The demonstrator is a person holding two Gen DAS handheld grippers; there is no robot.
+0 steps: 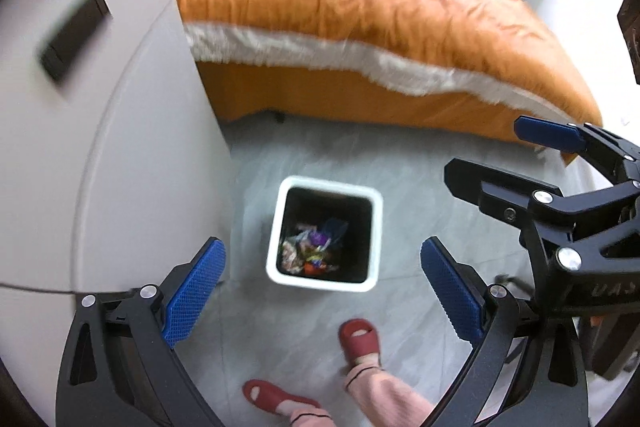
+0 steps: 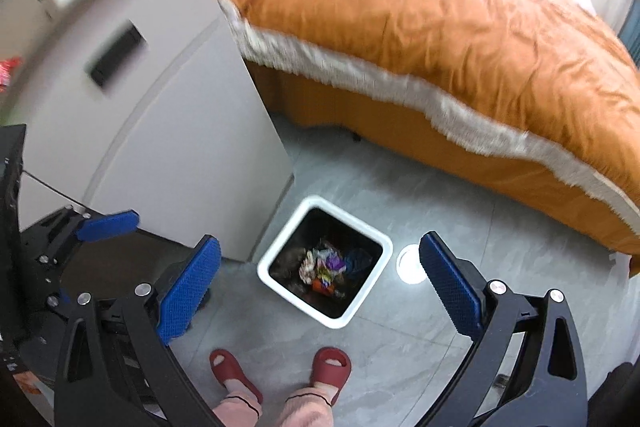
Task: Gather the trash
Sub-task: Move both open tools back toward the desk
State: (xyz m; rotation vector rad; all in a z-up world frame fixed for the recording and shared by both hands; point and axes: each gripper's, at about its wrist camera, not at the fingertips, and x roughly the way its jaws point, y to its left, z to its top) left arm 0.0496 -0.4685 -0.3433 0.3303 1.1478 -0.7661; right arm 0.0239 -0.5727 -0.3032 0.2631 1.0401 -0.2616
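A white square trash bin stands on the grey tile floor, with crumpled colourful wrappers at its bottom. It also shows in the right wrist view, with the wrappers inside. My left gripper is open and empty, held high above the bin. My right gripper is open and empty too, also above the bin. The right gripper shows at the right of the left wrist view, the left gripper at the left of the right wrist view.
A white table with a black remote is to the left of the bin. A bed with an orange cover lies behind. The person's feet in red slippers stand in front of the bin. A bright light reflection lies on the floor.
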